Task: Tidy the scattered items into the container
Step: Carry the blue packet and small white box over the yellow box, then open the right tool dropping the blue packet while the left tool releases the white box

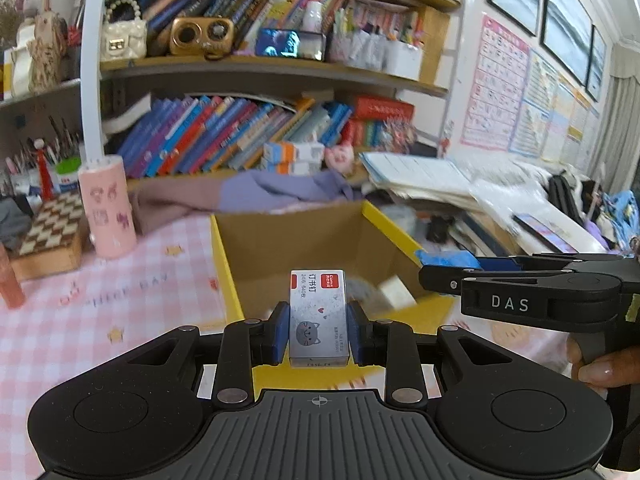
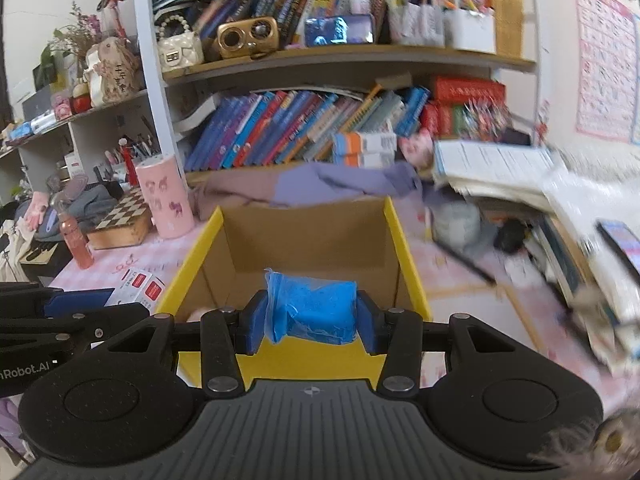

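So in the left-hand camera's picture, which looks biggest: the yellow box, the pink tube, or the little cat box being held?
Largest to smallest as they look:
1. yellow box
2. pink tube
3. cat box, clamped in the left gripper

The last two are a close call: the cat box sits much nearer the lens.

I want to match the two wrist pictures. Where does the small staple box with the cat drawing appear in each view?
Left wrist view: the staple box is at lower centre, clamped between the left gripper's blue pads, over the yellow-rimmed carton's near edge.
Right wrist view: only its red-labelled end shows, at lower left, beside the carton.
Shared landmark: the pink cylinder left of the carton.
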`<act>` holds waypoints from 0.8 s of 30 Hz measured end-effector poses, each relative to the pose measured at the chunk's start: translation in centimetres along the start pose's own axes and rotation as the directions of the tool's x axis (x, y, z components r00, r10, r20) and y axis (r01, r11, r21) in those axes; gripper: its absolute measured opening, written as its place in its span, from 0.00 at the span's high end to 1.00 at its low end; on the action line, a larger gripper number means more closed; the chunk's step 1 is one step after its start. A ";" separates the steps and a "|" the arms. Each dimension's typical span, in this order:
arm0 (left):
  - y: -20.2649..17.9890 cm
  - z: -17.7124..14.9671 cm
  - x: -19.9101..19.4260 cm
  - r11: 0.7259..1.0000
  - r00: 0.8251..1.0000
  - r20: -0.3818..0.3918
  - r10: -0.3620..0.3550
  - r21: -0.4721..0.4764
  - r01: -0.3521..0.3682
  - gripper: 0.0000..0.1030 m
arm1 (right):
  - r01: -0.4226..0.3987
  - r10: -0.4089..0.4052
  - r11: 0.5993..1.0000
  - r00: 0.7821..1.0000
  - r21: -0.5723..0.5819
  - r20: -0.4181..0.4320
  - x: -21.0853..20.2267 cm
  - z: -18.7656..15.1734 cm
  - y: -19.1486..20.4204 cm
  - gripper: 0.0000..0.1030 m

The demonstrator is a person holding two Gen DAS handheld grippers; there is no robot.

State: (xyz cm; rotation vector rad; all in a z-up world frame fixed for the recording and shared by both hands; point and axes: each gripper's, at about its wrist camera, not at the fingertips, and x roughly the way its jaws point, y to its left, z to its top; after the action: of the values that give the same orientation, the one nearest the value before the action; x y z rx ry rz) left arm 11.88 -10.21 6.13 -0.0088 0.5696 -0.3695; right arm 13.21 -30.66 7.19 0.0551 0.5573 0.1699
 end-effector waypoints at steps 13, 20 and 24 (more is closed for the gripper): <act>-0.7 1.7 9.1 0.989 0.986 -0.088 0.144 0.034 -0.141 0.72 | -0.107 0.088 0.989 0.980 -0.105 -0.178 10.6 2.4 -2.0 0.59; -0.9 1.5 12.6 0.982 0.970 -0.153 0.190 0.037 -0.186 0.72 | -0.149 0.116 0.982 0.959 -0.113 -0.258 14.5 2.2 -3.1 0.58; -0.9 1.4 13.8 0.977 0.960 -0.182 0.212 0.034 -0.210 0.72 | -0.163 0.129 0.980 0.954 -0.110 -0.272 15.3 2.4 -3.7 0.58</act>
State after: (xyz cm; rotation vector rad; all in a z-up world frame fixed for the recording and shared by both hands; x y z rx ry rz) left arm 23.06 -15.94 0.10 0.1006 0.7446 -0.1668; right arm 27.81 -31.63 0.86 -0.0556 0.8079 0.3620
